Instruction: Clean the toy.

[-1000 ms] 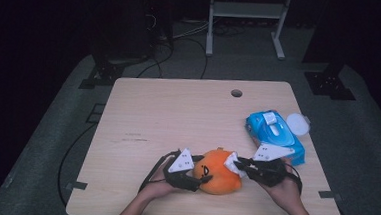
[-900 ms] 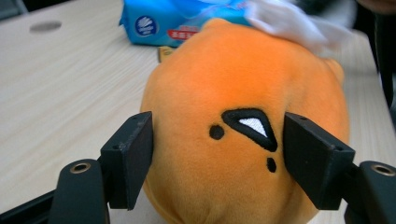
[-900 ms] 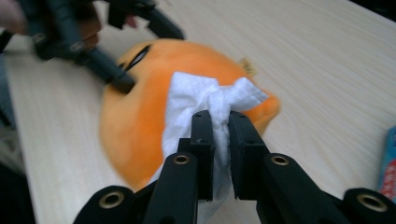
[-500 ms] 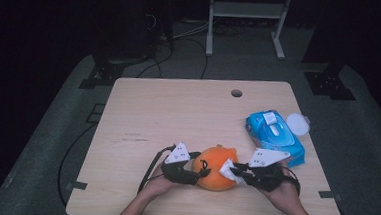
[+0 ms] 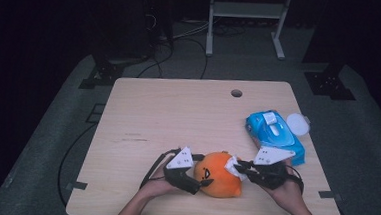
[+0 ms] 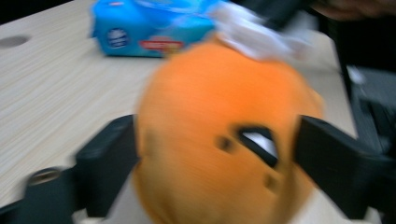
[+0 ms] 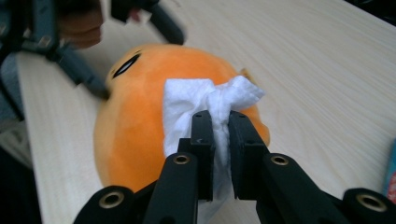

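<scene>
One round orange plush toy (image 5: 218,175) with black slanted eyes sat low in the frame's centre on the table (image 5: 178,117). Left gripper (image 5: 197,180) had just spread, its jaws flanking the toy; right gripper (image 7: 219,122) pinched a crumpled white wipe (image 7: 205,100) against its top.

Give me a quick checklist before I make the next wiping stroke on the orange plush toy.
1. White wipe clamped in the right gripper: ok, jaws shut on it.
2. Wipe touching the orange plush toy: ok, it lies on the toy's side.
3. Left gripper steadying the toy: cannot tell; its jaws have just been opening, the toy sits between them, the picture is blurred.
4. Toy resting on the table: ok.
5. Blue wipes pack out of the stroke's path: ok, it lies apart behind the right gripper.
</scene>
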Motion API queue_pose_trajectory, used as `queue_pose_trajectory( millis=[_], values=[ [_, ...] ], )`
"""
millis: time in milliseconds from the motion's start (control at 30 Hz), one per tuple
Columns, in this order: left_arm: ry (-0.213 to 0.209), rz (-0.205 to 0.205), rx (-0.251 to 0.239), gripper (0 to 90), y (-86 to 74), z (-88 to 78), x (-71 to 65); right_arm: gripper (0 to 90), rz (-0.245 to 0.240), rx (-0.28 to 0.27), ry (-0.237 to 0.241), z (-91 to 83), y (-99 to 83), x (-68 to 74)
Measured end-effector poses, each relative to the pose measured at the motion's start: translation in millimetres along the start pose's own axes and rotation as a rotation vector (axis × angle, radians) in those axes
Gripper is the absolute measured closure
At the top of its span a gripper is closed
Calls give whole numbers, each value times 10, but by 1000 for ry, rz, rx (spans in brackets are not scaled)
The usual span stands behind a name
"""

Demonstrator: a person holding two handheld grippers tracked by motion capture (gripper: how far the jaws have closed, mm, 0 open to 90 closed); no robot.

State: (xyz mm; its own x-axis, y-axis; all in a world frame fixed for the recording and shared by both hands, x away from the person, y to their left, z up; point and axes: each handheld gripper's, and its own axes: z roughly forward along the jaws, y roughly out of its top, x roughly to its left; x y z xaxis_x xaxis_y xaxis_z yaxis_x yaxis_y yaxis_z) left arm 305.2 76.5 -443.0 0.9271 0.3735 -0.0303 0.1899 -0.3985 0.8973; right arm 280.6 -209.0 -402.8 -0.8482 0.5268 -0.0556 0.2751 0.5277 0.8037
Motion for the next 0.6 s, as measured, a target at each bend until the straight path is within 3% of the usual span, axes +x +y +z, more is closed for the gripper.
queue_pose_trajectory(
  millis=[67, 167, 367, 467, 600],
  values=[
    [-12, -36, 16, 83, -14, 49, 12, 803, -4, -2, 16, -1, 11, 13],
    [-7, 9, 10, 208, -26, 81, -72, 803, -7, -6, 2, 10, 42, 34],
    [7, 135, 62, 237, 10, 88, -238, 800, -36, -13, -8, 83, 157, 111],
    [-10, 144, 65, 252, 0, 67, -225, 801, -34, -10, -13, 63, 141, 81],
    [-16, 143, 63, 252, -3, 66, -225, 803, -5, -1, -64, -25, 48, -39]
  ],
)
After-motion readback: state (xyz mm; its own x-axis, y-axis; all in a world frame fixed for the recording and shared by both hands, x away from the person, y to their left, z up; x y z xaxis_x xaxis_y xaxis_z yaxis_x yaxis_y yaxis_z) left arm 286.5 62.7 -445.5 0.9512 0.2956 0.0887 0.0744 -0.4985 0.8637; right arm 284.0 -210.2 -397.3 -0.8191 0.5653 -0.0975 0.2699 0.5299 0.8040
